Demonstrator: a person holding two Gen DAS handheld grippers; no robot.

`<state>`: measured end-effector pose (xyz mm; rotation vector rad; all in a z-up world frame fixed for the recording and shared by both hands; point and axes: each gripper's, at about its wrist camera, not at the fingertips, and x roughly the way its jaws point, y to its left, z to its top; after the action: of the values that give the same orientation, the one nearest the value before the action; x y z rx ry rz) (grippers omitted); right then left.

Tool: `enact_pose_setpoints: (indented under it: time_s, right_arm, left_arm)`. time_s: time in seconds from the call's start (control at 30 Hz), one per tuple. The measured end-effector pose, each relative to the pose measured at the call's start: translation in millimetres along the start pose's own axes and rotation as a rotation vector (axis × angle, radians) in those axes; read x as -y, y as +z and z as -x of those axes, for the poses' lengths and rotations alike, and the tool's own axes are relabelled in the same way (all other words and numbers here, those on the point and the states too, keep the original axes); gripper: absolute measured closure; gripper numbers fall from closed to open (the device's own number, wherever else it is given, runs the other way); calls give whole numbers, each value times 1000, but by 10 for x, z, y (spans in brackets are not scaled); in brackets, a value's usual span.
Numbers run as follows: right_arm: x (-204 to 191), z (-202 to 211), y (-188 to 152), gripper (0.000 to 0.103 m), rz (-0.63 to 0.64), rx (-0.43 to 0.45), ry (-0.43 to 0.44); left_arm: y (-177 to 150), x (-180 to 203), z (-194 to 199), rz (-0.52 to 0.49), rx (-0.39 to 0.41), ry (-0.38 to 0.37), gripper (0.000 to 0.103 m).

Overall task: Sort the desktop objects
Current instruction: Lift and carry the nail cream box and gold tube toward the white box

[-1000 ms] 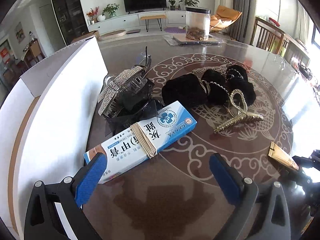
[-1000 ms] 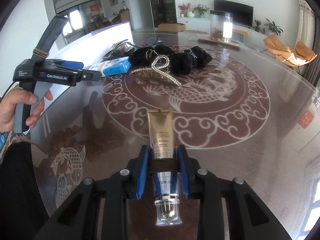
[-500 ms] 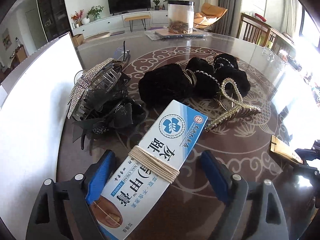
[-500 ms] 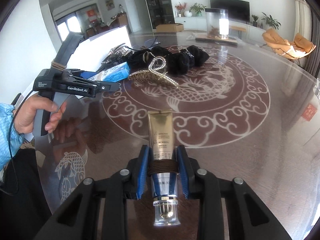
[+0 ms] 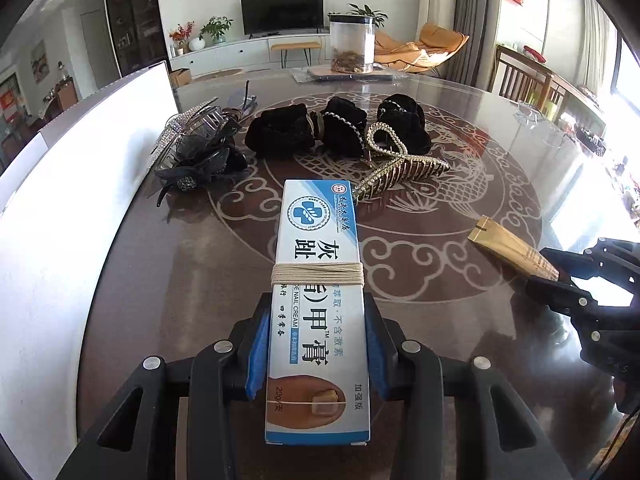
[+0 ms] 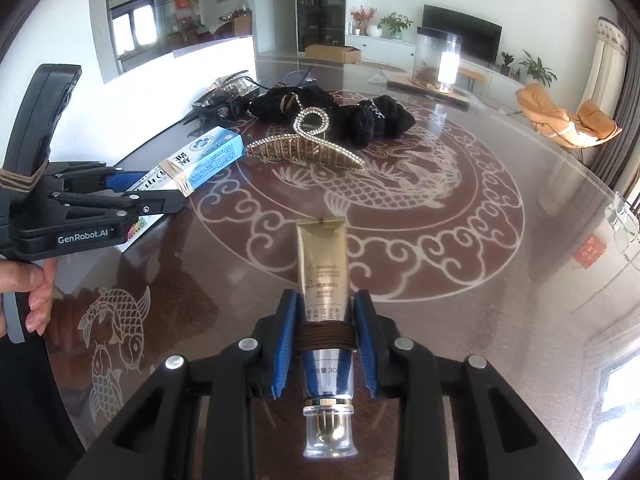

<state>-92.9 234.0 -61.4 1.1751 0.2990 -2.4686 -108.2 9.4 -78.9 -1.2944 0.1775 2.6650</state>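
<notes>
over the patterned glass surface (image 5: 192,280), my left tool (image 5: 316,350) clamps the nail cream box (image 5: 318,300) lengthwise; my right tool (image 6: 325,338) grips the gold tube (image 6: 323,268), while hair claws (image 5: 400,168) and black scrunchies (image 5: 336,130) lie beyond.

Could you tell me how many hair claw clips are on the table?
2: a gold clip beside the black scrunchies, and a silver clip on the dark pile near the white board. That pile may hide others.
</notes>
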Motion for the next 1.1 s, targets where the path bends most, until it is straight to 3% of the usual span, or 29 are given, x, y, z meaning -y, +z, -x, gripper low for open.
enact_pose_setpoints:
  time_s: [0.03, 0.1, 0.13, 0.17, 0.23, 0.4, 1.1]
  right_arm:
    - [5, 1, -1, 65, -4, 1, -19]
    - [58, -10, -2, 50, -29, -5, -39]
    - [103, -18, -5, 45, -49, -9, -33]
    - [146, -31, -7, 31, -68, -16, -22]
    - [153, -45, -7, 27, -71, -21, -23]
    - [71, -116, 1, 2, -30, -51, -8]
    - [70, -109, -12, 0, -34, -60, -11]
  left_arm:
    - [8, 5, -8, -3, 0, 11, 56]
    - [34, -24, -45, 17, -12, 20, 36]
    - [37, -47, -54, 30, -23, 25, 19]
    - [27, -72, -49, 43, -27, 25, 18]
    - [24, -106, -80, 60, -41, 11, 17]
    - [8, -50, -118, 33, -60, -6, 3]
    - [20, -41, -136, 35, -67, -6, 0]
